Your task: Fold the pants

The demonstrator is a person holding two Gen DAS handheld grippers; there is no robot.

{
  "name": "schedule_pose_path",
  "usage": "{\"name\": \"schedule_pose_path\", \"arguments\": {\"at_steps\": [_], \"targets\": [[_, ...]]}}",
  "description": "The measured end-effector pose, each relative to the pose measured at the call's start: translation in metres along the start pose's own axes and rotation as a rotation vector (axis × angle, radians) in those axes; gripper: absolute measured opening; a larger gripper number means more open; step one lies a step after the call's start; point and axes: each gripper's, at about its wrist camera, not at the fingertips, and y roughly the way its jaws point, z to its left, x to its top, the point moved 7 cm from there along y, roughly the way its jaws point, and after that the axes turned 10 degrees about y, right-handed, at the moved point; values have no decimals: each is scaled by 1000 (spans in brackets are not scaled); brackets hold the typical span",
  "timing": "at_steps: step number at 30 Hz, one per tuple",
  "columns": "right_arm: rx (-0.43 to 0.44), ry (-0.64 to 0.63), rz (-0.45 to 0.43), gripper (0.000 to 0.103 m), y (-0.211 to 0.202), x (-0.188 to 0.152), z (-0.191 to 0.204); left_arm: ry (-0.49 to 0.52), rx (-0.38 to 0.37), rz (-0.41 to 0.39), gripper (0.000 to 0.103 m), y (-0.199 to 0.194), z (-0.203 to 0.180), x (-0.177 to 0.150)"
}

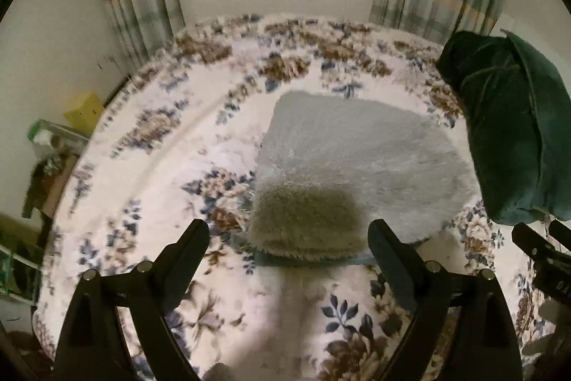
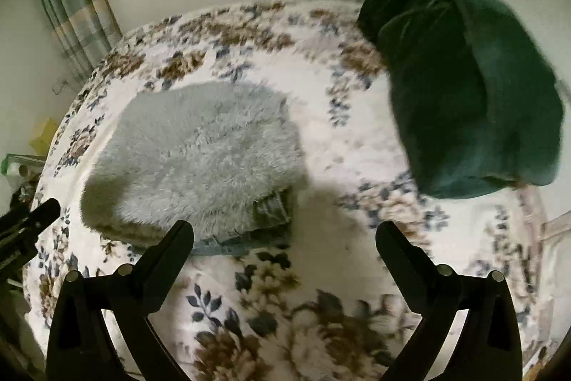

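- On the far left, past the edge of the bed, we see a yellow box (image 1: 84,113) and some clutter on a low shelf — none of it concerns the fold.
- Our left gripper (image 1: 289,234) hangs above the floral blanket (image 1: 142,166) with its jaws spread wide and nothing between them; the fingertips frame the near edge of the pants without touching it.
- The pants (image 1: 357,152) lie left of centre on the blanket as a compact, fuzzy grey bundle, fleece lining outward. At the near edge a strip of blue denim (image 2: 228,243) peeks out from under the top layer, so we judge them already folded over at least once.
- Our right gripper (image 2: 285,238) is likewise released and empty; its left finger overlaps the bundle's near corner in the right wrist view, though whether it touches we cannot tell through the blur.
- To the right, well apart from the pants, sits a dark green pillow (image 2: 474,95).
- We read this as the close of a fold — both tools let go and the bundle lying flat.
- Next, we judge, either one more fold or none: if another, both grippers must come down on the near edge, pinch all layers together and carry them to the far edge; the thick pile may slip or spring open.
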Motion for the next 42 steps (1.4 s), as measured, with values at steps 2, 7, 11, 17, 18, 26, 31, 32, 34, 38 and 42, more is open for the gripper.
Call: {"name": "schedule_pose_path", "arguments": {"at_steps": [2, 7, 11, 17, 18, 26, 31, 32, 34, 38, 42], "targets": [[9, 0, -28, 103, -41, -3, -6, -3, 10, -29, 91, -31, -4, 1], [35, -9, -99, 103, -140, -12, -24, -12, 42, -108, 91, -117, -15, -3], [64, -23, -151, 103, -218, -23, -38, 2, 54, -157, 91, -180, -28, -12], [116, -45, -229, 103, -336, -50, -60, -2, 62, -225, 91, -270, -45, -33], [123, -46, -242, 103, -355, -57, -64, -4, 67, -235, 91, -284, -47, -37], [167, -66, -304, 103, -461, -102, -97, -11, 90, -290, 91, -370, -64, -74], [170, -82, -334, 103, -510, -125, -115, -31, 117, -310, 103, -401, -69, -88], [166, -85, -341, 103, -518, -128, -118, -38, 116, -320, 103, -407, -69, -90], [165, -86, -356, 103, -537, -133, -124, -46, 129, -327, 103, -415, -69, -93], [161, -76, -377, 103, -562, -136, -133, -39, 121, -338, 103, -430, -73, -99], [162, -63, -378, 103, -581, -140, -138, -21, 118, -342, 103, -440, -74, -104]]}}
